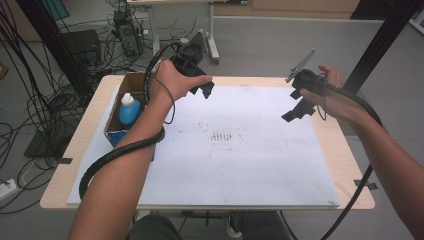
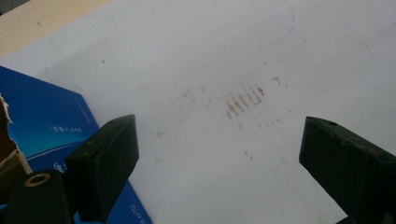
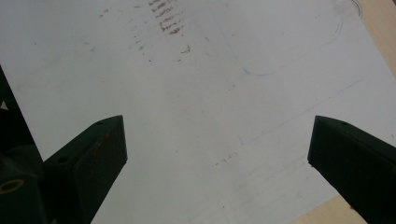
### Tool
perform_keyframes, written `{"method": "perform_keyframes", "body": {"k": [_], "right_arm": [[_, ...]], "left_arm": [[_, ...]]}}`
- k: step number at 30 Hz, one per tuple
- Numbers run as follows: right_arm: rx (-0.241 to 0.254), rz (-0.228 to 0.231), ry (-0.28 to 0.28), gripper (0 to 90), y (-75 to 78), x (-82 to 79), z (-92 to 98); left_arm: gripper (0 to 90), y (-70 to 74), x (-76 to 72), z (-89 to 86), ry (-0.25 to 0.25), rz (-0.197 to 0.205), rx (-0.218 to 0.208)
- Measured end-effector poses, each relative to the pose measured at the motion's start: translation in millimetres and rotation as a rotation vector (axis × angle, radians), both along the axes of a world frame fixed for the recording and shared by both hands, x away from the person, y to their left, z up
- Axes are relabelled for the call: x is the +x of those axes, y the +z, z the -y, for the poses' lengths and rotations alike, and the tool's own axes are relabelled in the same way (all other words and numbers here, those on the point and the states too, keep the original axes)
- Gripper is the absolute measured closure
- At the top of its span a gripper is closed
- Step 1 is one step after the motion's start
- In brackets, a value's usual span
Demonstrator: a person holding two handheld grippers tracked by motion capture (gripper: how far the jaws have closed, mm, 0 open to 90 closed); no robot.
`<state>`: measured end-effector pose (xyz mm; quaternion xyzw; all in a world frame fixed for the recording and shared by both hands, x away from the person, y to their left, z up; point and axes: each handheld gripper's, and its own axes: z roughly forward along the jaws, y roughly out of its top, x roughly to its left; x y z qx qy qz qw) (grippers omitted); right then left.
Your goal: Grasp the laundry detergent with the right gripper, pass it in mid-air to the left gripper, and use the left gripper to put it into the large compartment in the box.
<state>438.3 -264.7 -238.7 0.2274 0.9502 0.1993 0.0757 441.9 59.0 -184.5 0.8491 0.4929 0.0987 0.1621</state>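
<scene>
High view: the left gripper (image 1: pixel 200 85) hangs with jaws wide and empty just beside the open brown cardboard box (image 1: pixel 131 82), where a blue plastic bottle with a white cap (image 1: pixel 130 110) stands, likely its target. The right gripper (image 1: pixel 300 102) waits apart, equally wide, over the white sheet (image 1: pixel 240 165) on the table (image 1: pixel 350 155).
</scene>
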Motion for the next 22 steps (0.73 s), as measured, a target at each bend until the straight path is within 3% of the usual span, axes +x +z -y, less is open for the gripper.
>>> {"method": "perform_keyframes", "body": {"k": [22], "right_arm": [[-0.01, 0.01, 0.002, 4.5, 1.1, -0.6, 0.5]], "left_arm": [[12.3, -2.9, 0.5, -0.1, -0.003, 0.001, 0.001]]}}
